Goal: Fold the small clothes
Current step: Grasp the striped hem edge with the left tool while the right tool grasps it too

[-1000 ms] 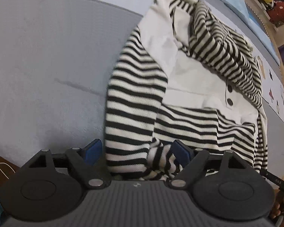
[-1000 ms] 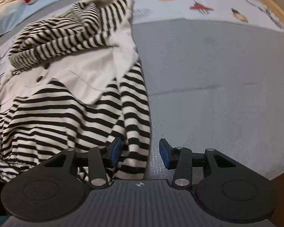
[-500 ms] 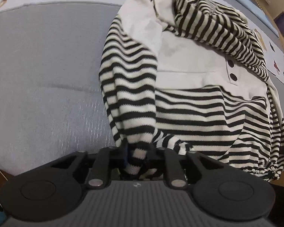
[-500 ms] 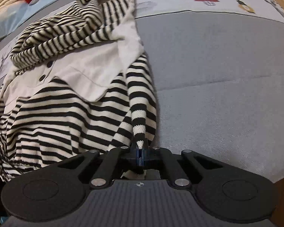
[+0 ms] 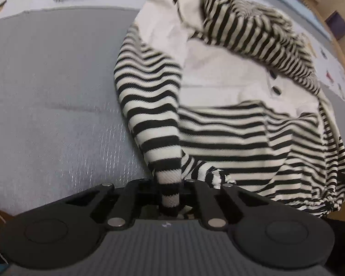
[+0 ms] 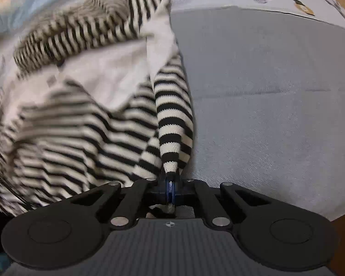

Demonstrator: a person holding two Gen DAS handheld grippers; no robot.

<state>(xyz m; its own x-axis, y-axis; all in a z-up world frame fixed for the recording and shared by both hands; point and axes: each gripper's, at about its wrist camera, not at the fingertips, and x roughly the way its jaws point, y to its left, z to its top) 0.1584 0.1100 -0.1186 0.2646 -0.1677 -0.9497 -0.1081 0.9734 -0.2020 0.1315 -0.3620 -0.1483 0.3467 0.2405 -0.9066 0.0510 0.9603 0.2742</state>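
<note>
Striped top [image 5: 218, 126] on grey mat [image 5: 46, 92]: we see left gripper [image 5: 170, 197] closing on its sleeve, buttons visible here only; right gripper [image 6: 170, 184] clamped on hem edge.

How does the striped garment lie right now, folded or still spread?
Spread, not folded: the striped garment lies open across the grey mat, cream panel showing. The left gripper is closing on its near edge; the right gripper pinches it.

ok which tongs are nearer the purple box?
Right, likely. Left tongs, closing on the striped cream top at its left corner, see the purple box far right; right tongs clamp its right side.
</note>
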